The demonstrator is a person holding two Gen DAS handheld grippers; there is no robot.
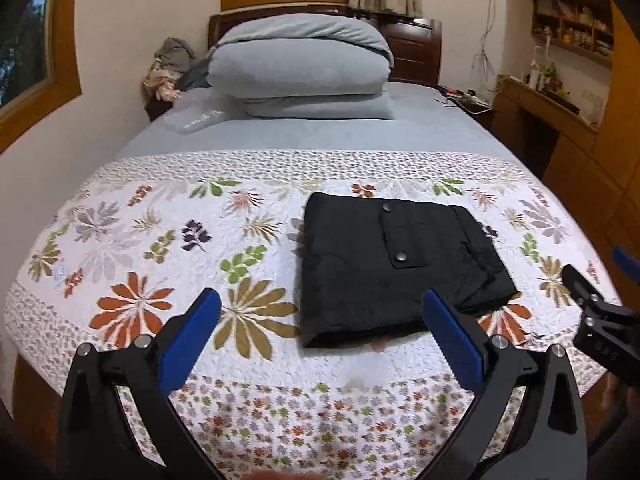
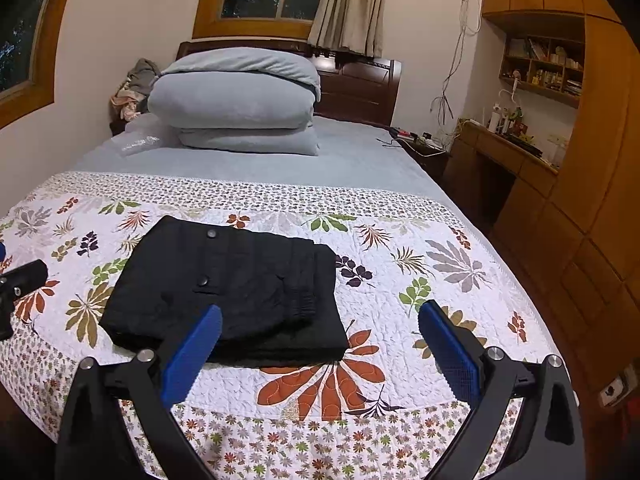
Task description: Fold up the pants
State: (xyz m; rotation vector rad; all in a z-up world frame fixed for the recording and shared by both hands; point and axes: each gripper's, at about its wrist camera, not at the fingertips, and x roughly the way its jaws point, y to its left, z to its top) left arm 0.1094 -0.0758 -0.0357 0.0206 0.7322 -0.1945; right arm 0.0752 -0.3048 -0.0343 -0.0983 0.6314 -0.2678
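Pants (image 1: 394, 264) lie folded into a black block on the quilt (image 1: 160, 240), right of centre in my left wrist view, pocket flap with two snaps facing up. My left tongs (image 1: 320, 320) hang above the near edge of the bed with blue pads wide apart, gripping nothing; the right-hand pad overlaps the block's near corner in the picture. My right tongs (image 1: 592, 292) show at the right edge, off the cloth; I cannot tell their opening from here. Grey pillows (image 1: 300, 68) are stacked by the headboard.

From the right wrist, the pants (image 2: 232, 284) sit left of centre on the quilt (image 2: 420, 280). My right tongs (image 2: 320, 332) are spread wide and empty, above the near edge. The left tongs (image 2: 20, 280) peek in at the left.
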